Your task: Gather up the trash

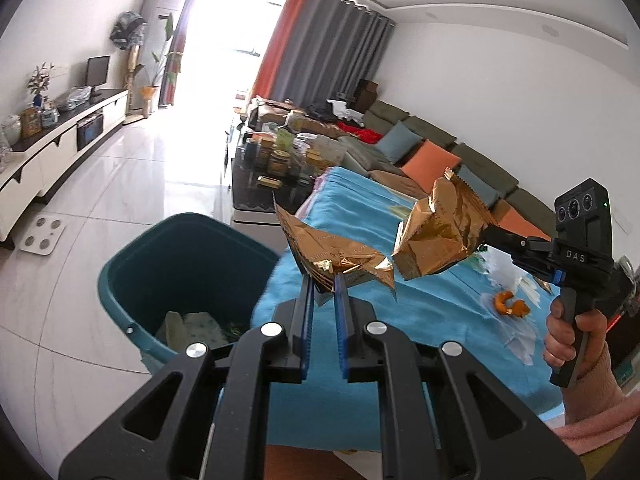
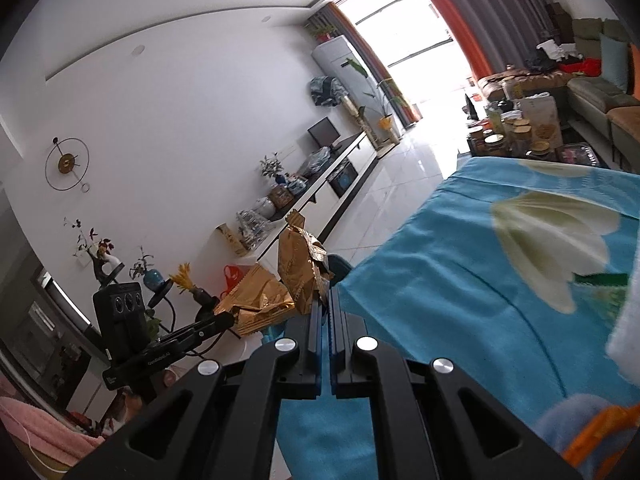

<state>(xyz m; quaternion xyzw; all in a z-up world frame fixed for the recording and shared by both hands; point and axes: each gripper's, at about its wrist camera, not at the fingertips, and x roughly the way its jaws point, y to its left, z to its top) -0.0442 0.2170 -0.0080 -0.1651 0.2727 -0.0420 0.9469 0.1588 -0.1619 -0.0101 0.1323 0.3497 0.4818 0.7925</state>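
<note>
My left gripper (image 1: 323, 280) is shut on a flattened gold foil wrapper (image 1: 340, 258), held above the table edge beside a teal trash bin (image 1: 132, 276). The bin holds some paper trash (image 1: 192, 326). My right gripper (image 2: 325, 294) is shut on a crumpled gold foil bag (image 2: 300, 268); it also shows in the left wrist view (image 1: 436, 232), held over the blue tablecloth (image 1: 360, 340). Orange peel (image 1: 510, 304) lies on a clear plastic sheet on the cloth. In the right wrist view the left gripper (image 2: 224, 320) holds its gold wrapper (image 2: 256, 306).
A dark coffee table (image 1: 256, 196) with jars stands beyond the blue-clothed table. A sofa with cushions (image 1: 432, 160) runs along the right wall. A TV cabinet (image 1: 60, 144) lines the left wall. A white scale (image 1: 42, 236) lies on the tiled floor.
</note>
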